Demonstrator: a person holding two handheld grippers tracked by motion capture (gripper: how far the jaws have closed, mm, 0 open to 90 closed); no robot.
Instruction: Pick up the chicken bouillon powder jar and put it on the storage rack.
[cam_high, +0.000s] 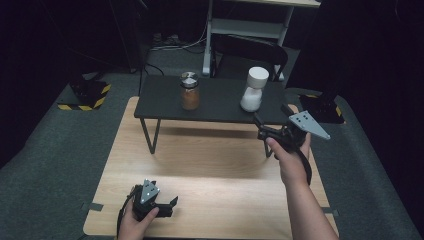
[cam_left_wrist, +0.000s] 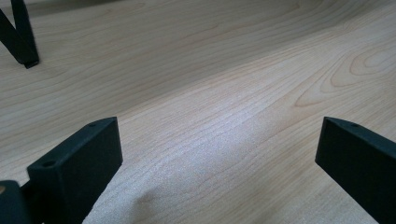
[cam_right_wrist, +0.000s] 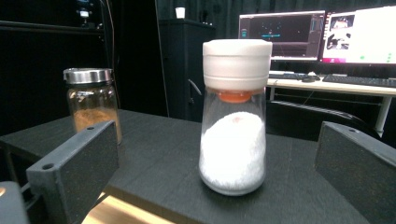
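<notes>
Right hand-held gripper (cam_high: 270, 131), jaws apart and empty, faces the upright white-capped salt shaker (cam_right_wrist: 235, 116) just beyond it on the black shelf (cam_high: 220, 102); left hand-held gripper (cam_high: 167, 204) rests open on the bench (cam_high: 210, 165), well apart.

background fixtures, off the work surface

two monitors (cam_right_wrist: 322, 35) lit on a pale desk (cam_right_wrist: 327, 86), keyboard (cam_right_wrist: 359, 80) beside them; dark chair (cam_high: 250, 52) behind the shelf; yellow-black hazard-striped floor plates (cam_high: 87, 95) on grey carpet (cam_high: 45, 150).
</notes>
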